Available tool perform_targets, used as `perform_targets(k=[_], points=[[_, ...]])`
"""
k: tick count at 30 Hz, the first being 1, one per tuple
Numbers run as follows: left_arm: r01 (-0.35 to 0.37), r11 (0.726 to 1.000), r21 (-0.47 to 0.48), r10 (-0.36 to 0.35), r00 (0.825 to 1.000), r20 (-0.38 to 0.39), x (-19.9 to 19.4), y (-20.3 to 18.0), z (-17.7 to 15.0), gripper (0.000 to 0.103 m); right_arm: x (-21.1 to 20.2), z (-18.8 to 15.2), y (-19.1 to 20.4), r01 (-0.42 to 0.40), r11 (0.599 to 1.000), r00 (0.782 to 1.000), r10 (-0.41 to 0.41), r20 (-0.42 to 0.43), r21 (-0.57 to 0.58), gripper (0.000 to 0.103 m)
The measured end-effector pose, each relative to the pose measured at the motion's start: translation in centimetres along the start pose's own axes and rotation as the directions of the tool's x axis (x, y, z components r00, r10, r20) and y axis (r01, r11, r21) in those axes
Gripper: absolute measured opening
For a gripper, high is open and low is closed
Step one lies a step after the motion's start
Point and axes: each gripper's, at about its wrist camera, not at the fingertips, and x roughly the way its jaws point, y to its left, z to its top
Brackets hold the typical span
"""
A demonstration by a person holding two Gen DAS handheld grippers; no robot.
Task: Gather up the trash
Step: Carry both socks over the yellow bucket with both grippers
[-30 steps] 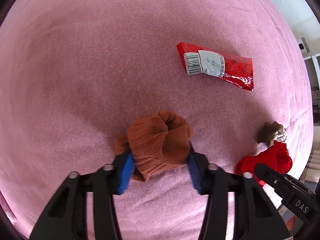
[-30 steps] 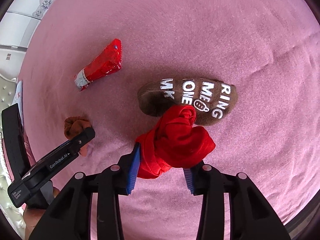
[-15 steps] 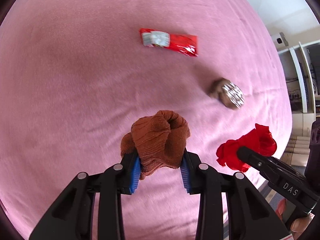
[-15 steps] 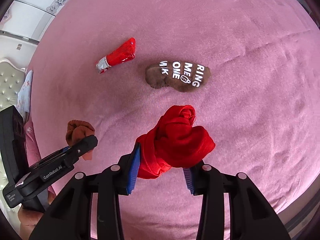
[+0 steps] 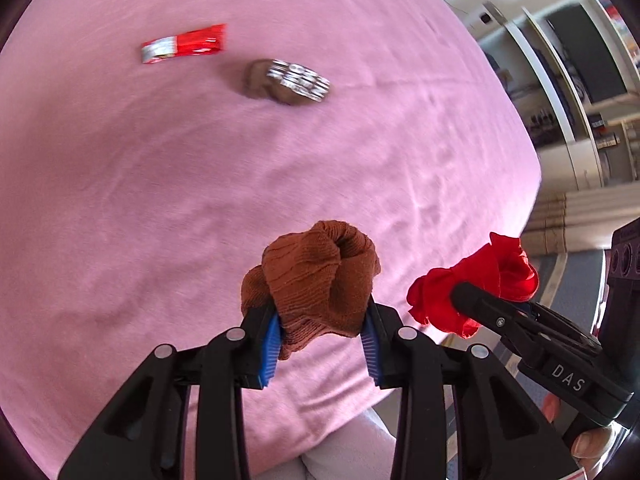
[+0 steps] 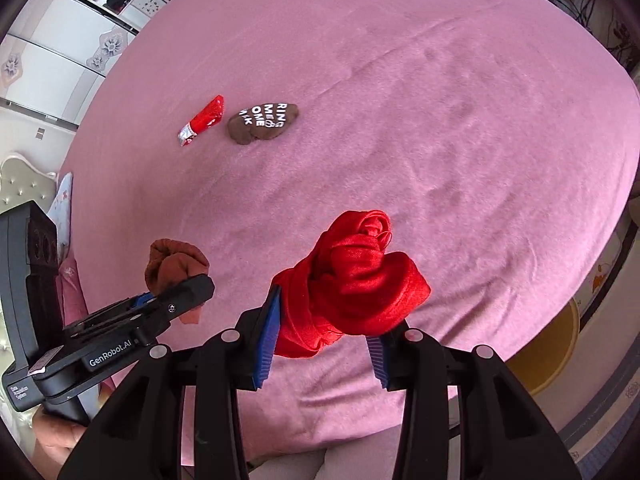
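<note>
My left gripper (image 5: 322, 346) is shut on a bunched orange-brown sock (image 5: 320, 280) and holds it above the pink bed (image 5: 160, 184). My right gripper (image 6: 322, 350) is shut on a bunched red cloth (image 6: 352, 280), also lifted near the bed's front edge. Each gripper shows in the other's view: the red cloth (image 5: 476, 284) to the right, the orange-brown sock (image 6: 174, 264) to the left. A red snack wrapper (image 5: 184, 43) (image 6: 202, 125) and a dark brown sock with white lettering (image 5: 286, 82) (image 6: 264, 122) lie side by side far back on the bed.
A yellow round container (image 6: 548, 352) stands on the floor past the bed's right front edge. White wardrobes (image 6: 60, 40) and shelving (image 5: 568, 80) stand around the bed. A headboard and pillow (image 6: 36, 184) lie at the left.
Both grippers have lifted and pulled back from the bed with their cloths still held. The wrapper and brown lettered sock now look farther away.
</note>
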Motion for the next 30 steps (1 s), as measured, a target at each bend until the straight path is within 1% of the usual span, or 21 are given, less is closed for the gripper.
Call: perform_targets(k=[7, 12, 13, 16, 18, 21, 24, 30], points=[[0.014, 0.992, 0.124, -0.005, 0.998, -0.069, 2.8, -8.0, -2.3, 0.035, -3.3, -3.0, -8.0, 0.004, 0.990, 0.999, -0.009, 0.035, 0.139, 0.038], [0.027, 0.979, 0.200, -0.004, 0.993, -0.115, 5.2, -14.3, -4.1, 0.035, -5.4, -5.1, -14.0, 0.023, 0.977, 0.999, -0.032, 0.042, 0.212, 0.039], [0.030, 0.975, 0.220, -0.002, 0.992, -0.128, 6.0, -16.0, -4.6, 0.035, -5.9, -5.6, -15.4, 0.026, 0.973, 0.998, -0.038, 0.044, 0.228, 0.039], [0.037, 0.964, 0.264, 0.005, 0.988, -0.155, 8.0, -19.5, -5.8, 0.035, -7.1, -6.9, -19.2, 0.037, 0.961, 0.998, -0.050, 0.043, 0.273, 0.039], [0.047, 0.956, 0.291, 0.007, 0.984, -0.180, 9.5, -22.2, -6.8, 0.035, -7.8, -8.0, -21.7, 0.048, 0.952, 0.997, -0.063, 0.040, 0.301, 0.039], [0.052, 0.941, 0.335, 0.021, 0.978, -0.210, 11.4, -25.2, -8.1, 0.035, -8.5, -9.8, -24.9, 0.059, 0.938, 0.997, -0.075, 0.036, 0.342, 0.039], [0.062, 0.919, 0.389, 0.040, 0.968, -0.248, 13.6, -28.5, -9.9, 0.035, -8.6, -11.6, -28.1, 0.060, 0.922, 0.997, -0.075, 0.025, 0.383, 0.039], [0.067, 0.886, 0.458, 0.089, 0.946, -0.311, 17.7, -32.6, -12.8, 0.035, -7.9, -14.9, -32.8, 0.050, 0.887, 0.999, -0.053, -0.006, 0.460, 0.039]])
